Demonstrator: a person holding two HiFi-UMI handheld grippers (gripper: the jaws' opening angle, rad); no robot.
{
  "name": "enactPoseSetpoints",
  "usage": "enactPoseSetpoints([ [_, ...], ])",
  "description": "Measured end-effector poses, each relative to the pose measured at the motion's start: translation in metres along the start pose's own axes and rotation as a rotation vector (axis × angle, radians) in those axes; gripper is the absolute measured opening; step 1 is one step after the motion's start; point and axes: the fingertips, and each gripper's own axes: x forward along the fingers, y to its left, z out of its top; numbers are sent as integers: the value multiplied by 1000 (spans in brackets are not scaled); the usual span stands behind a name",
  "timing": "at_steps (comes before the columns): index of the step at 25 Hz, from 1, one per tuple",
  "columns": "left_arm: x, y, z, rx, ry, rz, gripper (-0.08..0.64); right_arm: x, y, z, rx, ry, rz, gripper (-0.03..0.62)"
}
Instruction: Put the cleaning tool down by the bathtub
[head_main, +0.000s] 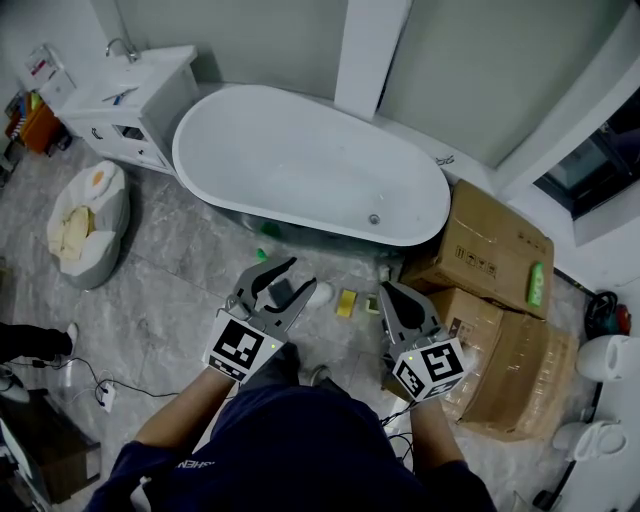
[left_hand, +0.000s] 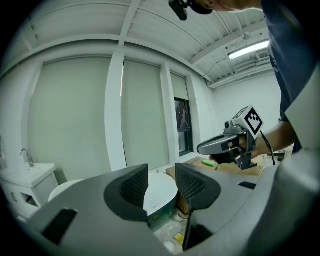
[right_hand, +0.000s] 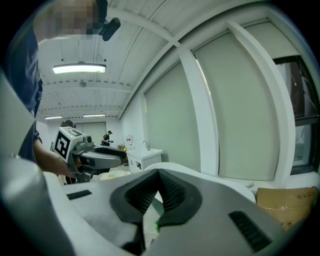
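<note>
The white bathtub (head_main: 300, 160) stands along the far wall. A green brush (head_main: 536, 283) lies on top of a cardboard box (head_main: 495, 250) to the right of the tub. On the floor in front of the tub lies a yellow sponge (head_main: 346, 302), just beyond the gap between my two grippers. My left gripper (head_main: 303, 273) is held over the floor with its jaws apart and nothing between them (left_hand: 161, 182); the tub's end (left_hand: 160, 195) shows through the gap. My right gripper (head_main: 385, 289) hovers near the boxes, its pads meeting with nothing held (right_hand: 159, 172).
A white vanity with a sink (head_main: 130, 95) stands at the back left, with a pale cushion (head_main: 88, 222) on the floor below it. More boxes (head_main: 520, 370) pile up at the right, beside white fixtures (head_main: 612, 355). A cable (head_main: 100, 390) crosses the floor at the left.
</note>
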Motion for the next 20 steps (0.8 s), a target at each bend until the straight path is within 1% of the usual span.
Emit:
enactPoseSetpoints([
  [9,8,1,12,18,-14,3,149,0,-13,9,8,-22,-7,5],
  [20,9,-2,22,22,-40,-9,80,0,-8,14,-3,-30,4,5],
])
